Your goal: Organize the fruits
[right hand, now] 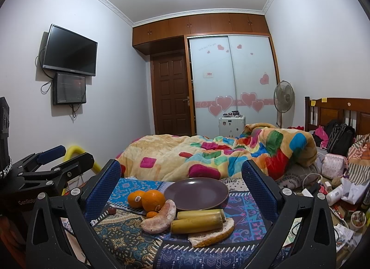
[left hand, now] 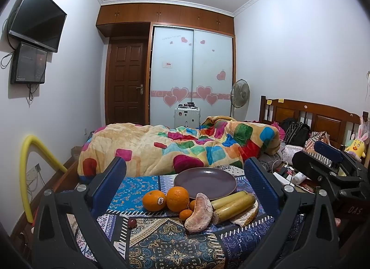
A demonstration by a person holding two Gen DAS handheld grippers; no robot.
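A purple plate [left hand: 205, 182] [right hand: 196, 193] lies bare on a patterned cloth [left hand: 161, 241] [right hand: 129, 241]. In front of it sit two oranges [left hand: 154, 200] [left hand: 177, 199] [right hand: 136, 198] [right hand: 153, 200], a small tangerine [left hand: 186, 214] [right hand: 151, 214], a peeled pomelo segment [left hand: 200, 214] [right hand: 160, 219], two yellow-green sticks [left hand: 233, 204] [right hand: 198, 220] on a piece of peel [left hand: 248, 217] [right hand: 212, 234], and a small red fruit [left hand: 132, 222] [right hand: 112, 210]. My left gripper [left hand: 185, 163] [right hand: 67, 155] and my right gripper [right hand: 181, 164] [left hand: 316, 155] are both open, empty, and short of the fruit.
A bunched multicoloured blanket [left hand: 185, 146] [right hand: 219, 153] lies just behind the plate. Bags, bottles and cables clutter the bed on the right [right hand: 335, 190]. A yellow foam tube [left hand: 25, 176] arches at the left. A wooden headboard [left hand: 319, 116] stands at the right.
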